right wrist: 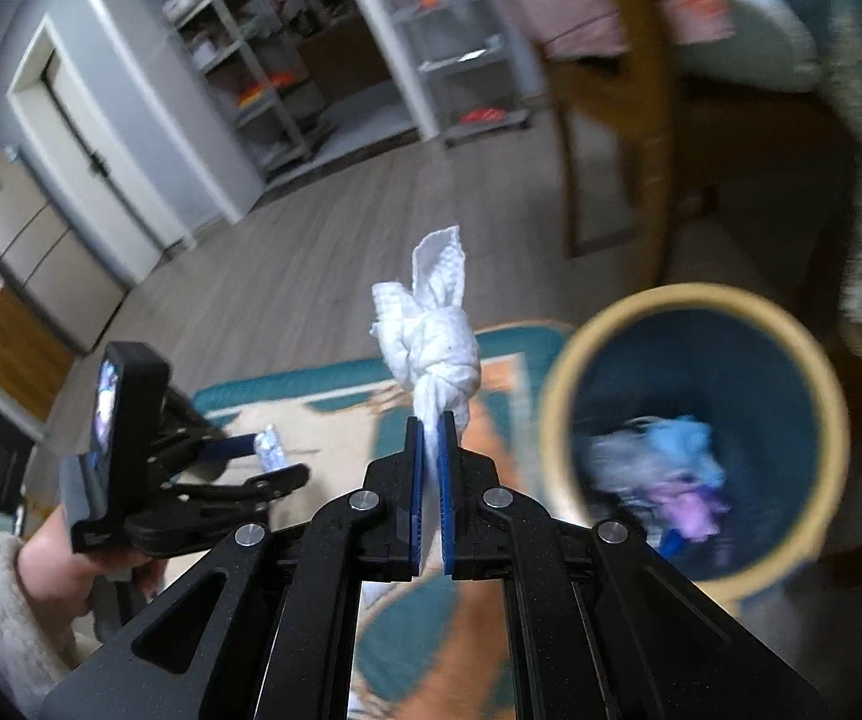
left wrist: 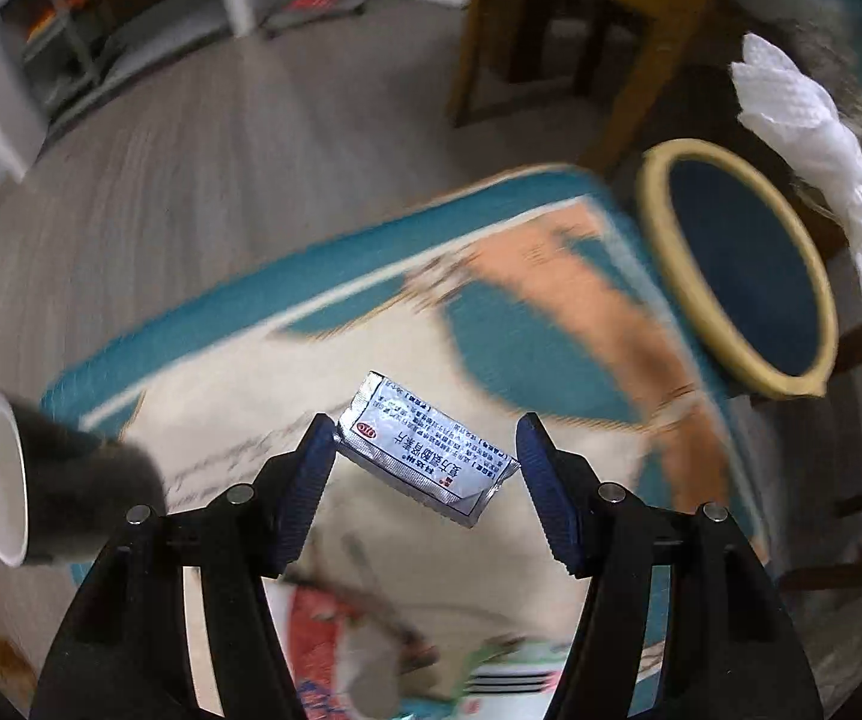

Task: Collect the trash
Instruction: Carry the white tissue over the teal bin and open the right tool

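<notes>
My left gripper (left wrist: 425,450) is open, its jaws wide apart; a silver foil medicine packet (left wrist: 425,450) with printed text sits between the fingers, touching only the left pad (left wrist: 317,450), above the rug. My right gripper (right wrist: 430,438) is shut on a knotted white paper tissue (right wrist: 434,336), which also shows in the left wrist view (left wrist: 821,156). The blue trash bin with a tan rim (right wrist: 557,420) stands to the right, with several crumpled pieces inside (right wrist: 671,468); it also shows in the left wrist view (left wrist: 665,228). The left gripper also shows in the right wrist view (right wrist: 269,450).
A teal, cream and orange rug (left wrist: 551,312) covers the grey wood floor (left wrist: 221,168). A dark paper cup (left wrist: 41,480) lies on its side at the left. A wooden chair (left wrist: 581,30) stands beyond the bin. Shelving units (right wrist: 251,78) line the far wall.
</notes>
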